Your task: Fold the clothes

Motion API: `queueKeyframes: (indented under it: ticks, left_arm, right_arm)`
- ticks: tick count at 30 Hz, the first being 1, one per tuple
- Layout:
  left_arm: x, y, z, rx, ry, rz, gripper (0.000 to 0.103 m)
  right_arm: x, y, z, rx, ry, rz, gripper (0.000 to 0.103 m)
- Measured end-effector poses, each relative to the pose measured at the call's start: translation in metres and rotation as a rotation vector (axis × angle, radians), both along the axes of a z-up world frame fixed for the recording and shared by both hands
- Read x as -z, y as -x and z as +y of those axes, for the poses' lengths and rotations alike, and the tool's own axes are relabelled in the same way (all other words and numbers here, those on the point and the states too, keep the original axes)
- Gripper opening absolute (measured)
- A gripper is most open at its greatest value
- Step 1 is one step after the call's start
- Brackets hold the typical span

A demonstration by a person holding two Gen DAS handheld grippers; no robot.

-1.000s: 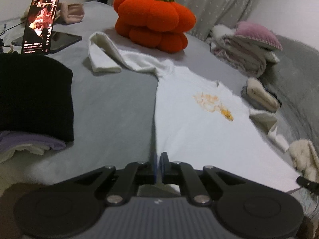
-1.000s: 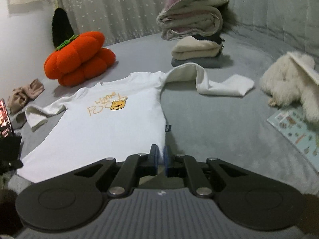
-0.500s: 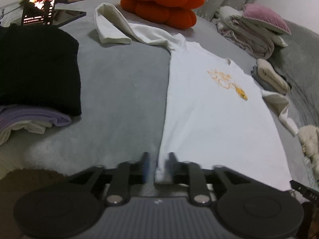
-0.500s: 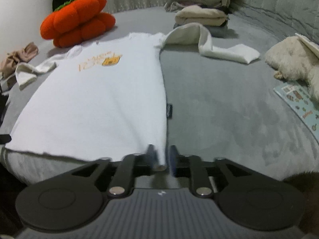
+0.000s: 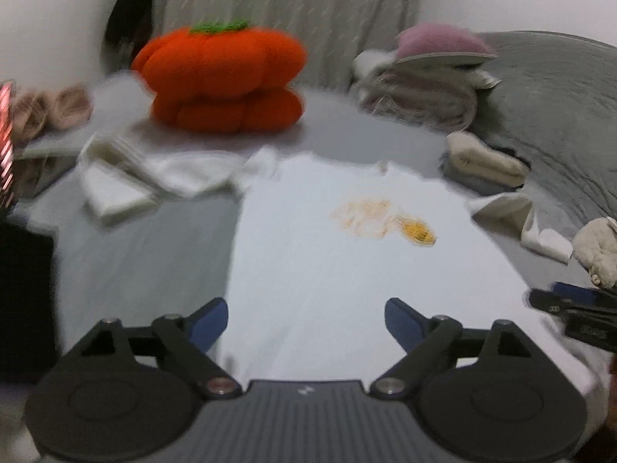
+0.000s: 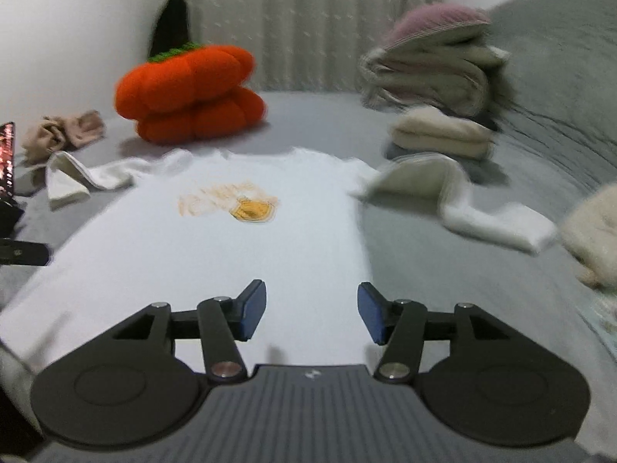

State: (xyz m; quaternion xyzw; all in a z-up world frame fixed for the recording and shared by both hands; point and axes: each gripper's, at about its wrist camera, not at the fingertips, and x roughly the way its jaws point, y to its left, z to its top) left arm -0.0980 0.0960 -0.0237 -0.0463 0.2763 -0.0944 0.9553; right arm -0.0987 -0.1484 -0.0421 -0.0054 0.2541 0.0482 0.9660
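Black linkages, blue-padded fingers (image 5: 210, 322), ribbed grey housing

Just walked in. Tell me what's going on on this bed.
A person with a gripper in each hand is folding clothes. A white T-shirt with an orange print lies flat, face up, on the grey bed, sleeves out to both sides. The left gripper and right gripper are both at its hem end, jaws opening, gripping nothing. No fold is made yet. A pumpkin cushion and folded piles sit behind.

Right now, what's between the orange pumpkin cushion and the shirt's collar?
Only bare grey bedding between the pumpkin cushion and the white shirt, clearest in the right wrist view.
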Motion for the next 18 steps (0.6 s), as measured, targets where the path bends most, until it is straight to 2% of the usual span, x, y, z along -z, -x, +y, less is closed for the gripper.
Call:
queueKeyframes:
  ticks: [2,6,12,14,18]
  left_arm:
    - [0.001,-0.016,-0.009,0.022,0.001,-0.052,0.095]
    - [0.007,-0.050,-0.019,0.028,0.021,-0.066,0.095]
    - [0.030,-0.079,-0.026,0.016,-0.031,-0.008,0.096]
    - [0.044,-0.083,-0.027,0.010,-0.053,0.048,0.097]
    - [0.048,-0.083,-0.021,0.022,-0.024,0.070,0.102]
  right_arm:
    - [0.005,-0.021,0.008,-0.026,-0.009,-0.009,0.057]
    - [0.015,-0.064,0.021,-0.052,0.003,0.023,0.057]
    - [0.026,-0.115,0.018,-0.032,0.005,0.086,0.057]
    - [0.027,-0.124,0.015,-0.030,0.013,0.094,0.058]
    - [0.030,-0.128,-0.003,-0.025,0.048,0.096,0.060]
